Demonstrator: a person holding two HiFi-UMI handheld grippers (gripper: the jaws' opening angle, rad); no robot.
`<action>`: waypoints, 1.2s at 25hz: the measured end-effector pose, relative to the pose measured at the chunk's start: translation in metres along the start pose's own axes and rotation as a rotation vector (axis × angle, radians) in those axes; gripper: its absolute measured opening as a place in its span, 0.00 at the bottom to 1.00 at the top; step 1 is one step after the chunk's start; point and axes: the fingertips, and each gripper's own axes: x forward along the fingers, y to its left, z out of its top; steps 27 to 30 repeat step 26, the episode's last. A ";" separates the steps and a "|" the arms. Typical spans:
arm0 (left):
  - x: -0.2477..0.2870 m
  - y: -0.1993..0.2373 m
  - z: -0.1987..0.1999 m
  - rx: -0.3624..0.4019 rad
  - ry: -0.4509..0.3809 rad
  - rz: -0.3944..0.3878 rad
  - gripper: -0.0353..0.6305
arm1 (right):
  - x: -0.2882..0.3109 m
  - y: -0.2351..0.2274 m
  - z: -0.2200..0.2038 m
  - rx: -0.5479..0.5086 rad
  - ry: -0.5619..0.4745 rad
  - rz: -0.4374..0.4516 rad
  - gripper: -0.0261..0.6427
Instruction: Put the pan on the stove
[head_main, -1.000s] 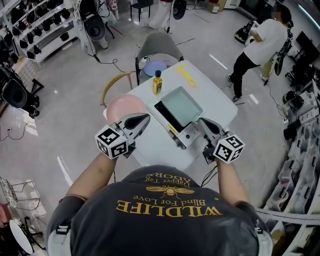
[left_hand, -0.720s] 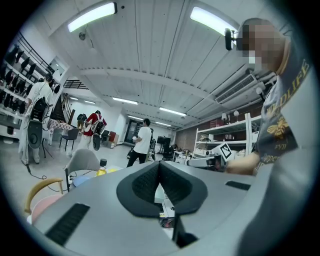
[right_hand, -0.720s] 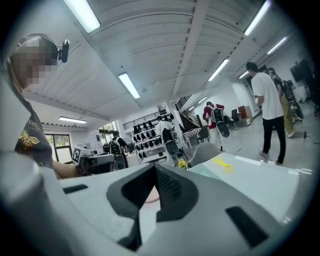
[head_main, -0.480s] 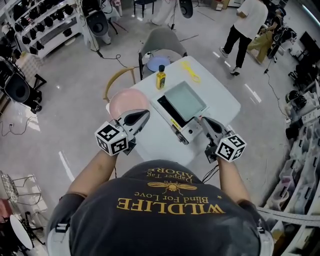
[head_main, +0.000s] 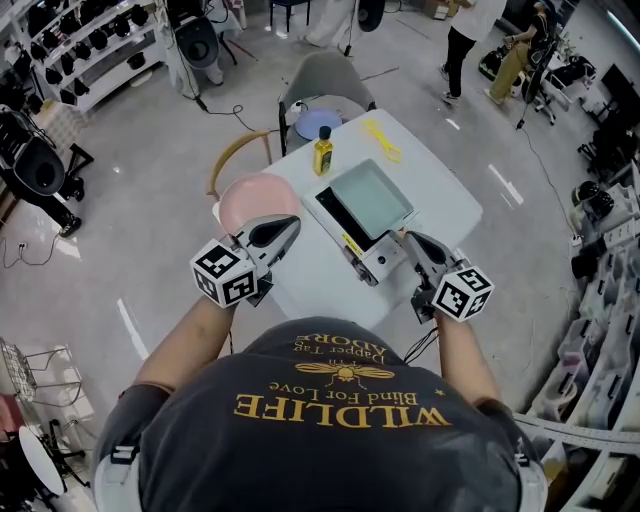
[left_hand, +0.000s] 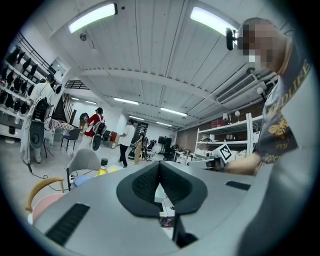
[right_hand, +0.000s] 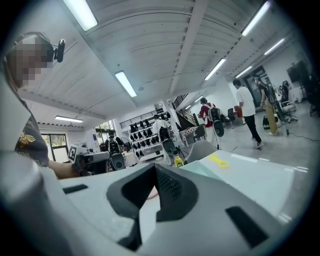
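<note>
The pink pan (head_main: 252, 203) lies just ahead of the left gripper (head_main: 290, 229), well away from the right gripper (head_main: 409, 239), with the stove (head_main: 368, 200) to its right; both grippers are closed and empty, and no pan handle shows.

hand-held grippers – left (head_main: 289, 229), right (head_main: 409, 239) – closed, empty

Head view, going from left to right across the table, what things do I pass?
In order: pink pan → yellow bottle → yellow tool → right gripper. The stove and the left gripper overlap these sideways, so they are left out.
</note>
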 end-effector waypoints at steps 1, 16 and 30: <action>0.000 0.000 0.000 0.000 0.000 0.000 0.06 | 0.000 0.000 0.000 -0.005 0.001 0.000 0.04; 0.000 -0.003 -0.007 -0.014 0.013 -0.010 0.06 | -0.001 0.002 -0.002 -0.028 0.015 0.004 0.04; 0.004 -0.005 -0.010 -0.020 0.019 -0.015 0.06 | -0.001 0.000 -0.002 -0.034 0.015 0.011 0.04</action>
